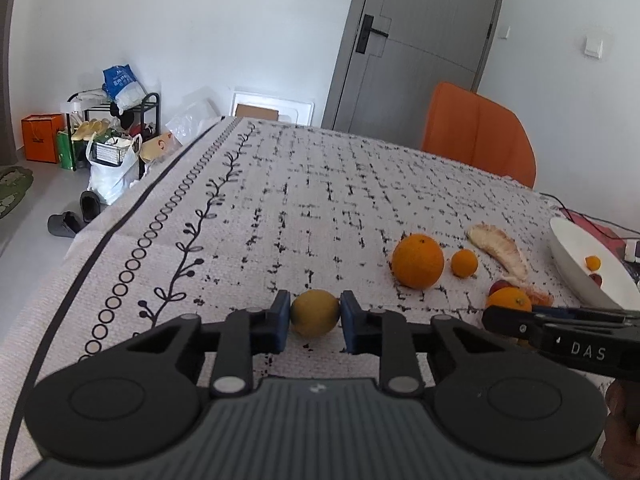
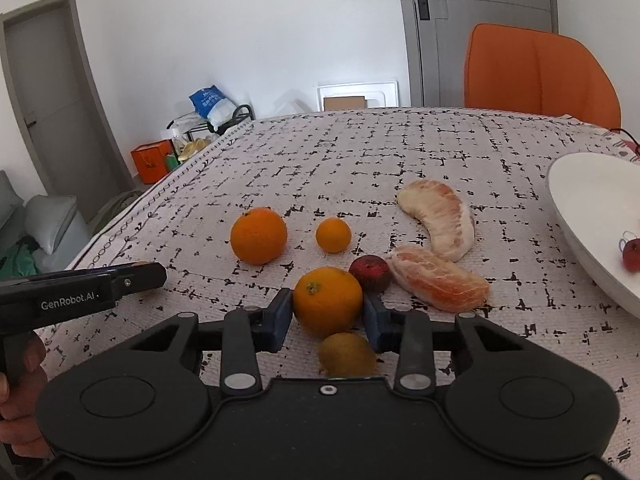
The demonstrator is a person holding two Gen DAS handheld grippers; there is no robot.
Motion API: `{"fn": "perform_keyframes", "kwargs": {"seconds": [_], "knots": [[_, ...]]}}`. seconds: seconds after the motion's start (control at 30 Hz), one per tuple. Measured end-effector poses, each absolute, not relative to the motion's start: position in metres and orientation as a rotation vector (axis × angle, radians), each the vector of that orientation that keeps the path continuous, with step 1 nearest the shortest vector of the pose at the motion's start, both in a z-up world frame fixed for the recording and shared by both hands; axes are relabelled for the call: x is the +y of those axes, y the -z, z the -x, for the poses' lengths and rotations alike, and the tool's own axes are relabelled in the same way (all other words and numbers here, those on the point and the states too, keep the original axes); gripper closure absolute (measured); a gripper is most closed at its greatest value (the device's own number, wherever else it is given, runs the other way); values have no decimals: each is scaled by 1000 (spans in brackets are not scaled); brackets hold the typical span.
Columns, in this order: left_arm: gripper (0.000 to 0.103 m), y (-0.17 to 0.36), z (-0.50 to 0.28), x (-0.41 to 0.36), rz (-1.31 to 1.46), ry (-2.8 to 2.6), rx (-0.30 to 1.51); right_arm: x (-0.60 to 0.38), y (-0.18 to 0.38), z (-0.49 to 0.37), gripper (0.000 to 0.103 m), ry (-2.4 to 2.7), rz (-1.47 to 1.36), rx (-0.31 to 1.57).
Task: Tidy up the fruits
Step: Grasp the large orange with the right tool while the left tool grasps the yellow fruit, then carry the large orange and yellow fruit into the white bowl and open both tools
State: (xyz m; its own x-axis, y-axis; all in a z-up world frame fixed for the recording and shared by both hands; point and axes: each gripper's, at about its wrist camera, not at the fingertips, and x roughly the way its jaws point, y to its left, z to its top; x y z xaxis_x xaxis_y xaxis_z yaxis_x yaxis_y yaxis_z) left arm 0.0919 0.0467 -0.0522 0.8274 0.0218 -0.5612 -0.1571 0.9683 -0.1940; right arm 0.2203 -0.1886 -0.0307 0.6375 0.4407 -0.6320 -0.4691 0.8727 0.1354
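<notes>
On our patterned surface [image 1: 320, 200], left tongs [image 1: 315, 314] clench a lemon [image 1: 315, 313]; right tongs [image 2: 327, 312] clench an orange [image 2: 327, 306].

Table w/ patterned cloth [image 2: 360, 152]: oranges [image 2: 259, 235], pomelo segments [image 2: 440, 216], white bowl [image 2: 580, 220].

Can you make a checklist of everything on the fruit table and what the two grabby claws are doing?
Surface: patterned tablecloth covers the table.
Job's things: big orange, small orange, red fruit, two peeled citrus segments, white bowl holding a red fruit.
Clutter: nothing seen on the table.
Grippers: left gripper shut on a yellow-green fruit; right gripper shut on an orange.
Cables: a thin cable near the bowl.
Surroundings: orange chair, grey door, shoe rack, bags.
</notes>
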Motion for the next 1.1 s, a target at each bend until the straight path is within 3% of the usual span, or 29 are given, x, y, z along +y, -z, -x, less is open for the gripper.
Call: {"fn": "perform_keyframes", "kwargs": {"seconds": [1.1], "knots": [[78, -8, -80, -32, 160, 35, 452, -286, -29, -186, 68, -393, -89, 507]]}}
